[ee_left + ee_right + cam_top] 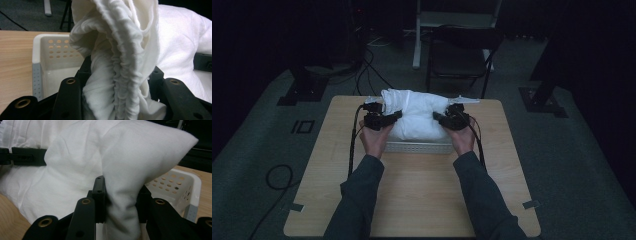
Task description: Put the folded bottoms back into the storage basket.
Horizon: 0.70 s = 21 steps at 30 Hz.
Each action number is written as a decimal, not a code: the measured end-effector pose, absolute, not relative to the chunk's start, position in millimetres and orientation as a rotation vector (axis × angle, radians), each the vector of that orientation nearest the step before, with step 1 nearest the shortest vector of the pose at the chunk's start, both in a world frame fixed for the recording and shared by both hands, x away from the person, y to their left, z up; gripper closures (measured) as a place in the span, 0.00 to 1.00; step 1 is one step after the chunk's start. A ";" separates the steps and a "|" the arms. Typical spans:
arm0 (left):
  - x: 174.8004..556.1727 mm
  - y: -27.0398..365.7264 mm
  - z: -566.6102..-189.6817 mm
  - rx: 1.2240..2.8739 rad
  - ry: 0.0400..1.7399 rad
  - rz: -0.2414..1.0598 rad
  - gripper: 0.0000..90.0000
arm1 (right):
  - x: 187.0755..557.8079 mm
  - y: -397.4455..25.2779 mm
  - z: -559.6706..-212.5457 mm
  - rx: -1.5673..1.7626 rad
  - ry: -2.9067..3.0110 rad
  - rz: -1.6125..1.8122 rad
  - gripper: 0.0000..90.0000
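White, soft, light bundled cloth [417, 116] sits over the perforated white plastic basket [419, 147] near our desk's far edge; left gripper [396, 116] and right gripper [438, 116] each clamp its bunched, yielding ends.

A bundle of cloth [418, 116] sits in a basket [417, 147] at the worktop's [412, 200] far middle. The left gripper [395, 117] and right gripper [438, 116] flank the bundle; a chair [459, 55] stands behind the worktop.

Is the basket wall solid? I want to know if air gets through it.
No, the left gripper view shows rows of round holes through the white basket wall beside the bunched white cloth.
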<state>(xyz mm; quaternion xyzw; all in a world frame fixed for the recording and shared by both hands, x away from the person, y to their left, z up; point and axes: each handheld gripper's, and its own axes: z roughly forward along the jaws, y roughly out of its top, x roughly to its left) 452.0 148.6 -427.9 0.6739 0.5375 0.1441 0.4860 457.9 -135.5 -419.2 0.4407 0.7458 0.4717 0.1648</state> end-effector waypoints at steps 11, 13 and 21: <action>457.9 147.5 -435.6 1.650 1.323 0.374 0.60 | 463.7 -133.0 -427.4 1.275 2.134 1.331 0.78; 458.9 147.3 -437.1 1.656 1.325 0.377 0.60 | 465.3 -132.6 -429.6 1.279 2.136 1.329 0.78; 462.9 147.1 -442.6 1.669 1.309 0.400 0.60 | 468.7 -131.4 -434.7 1.295 2.139 1.324 0.78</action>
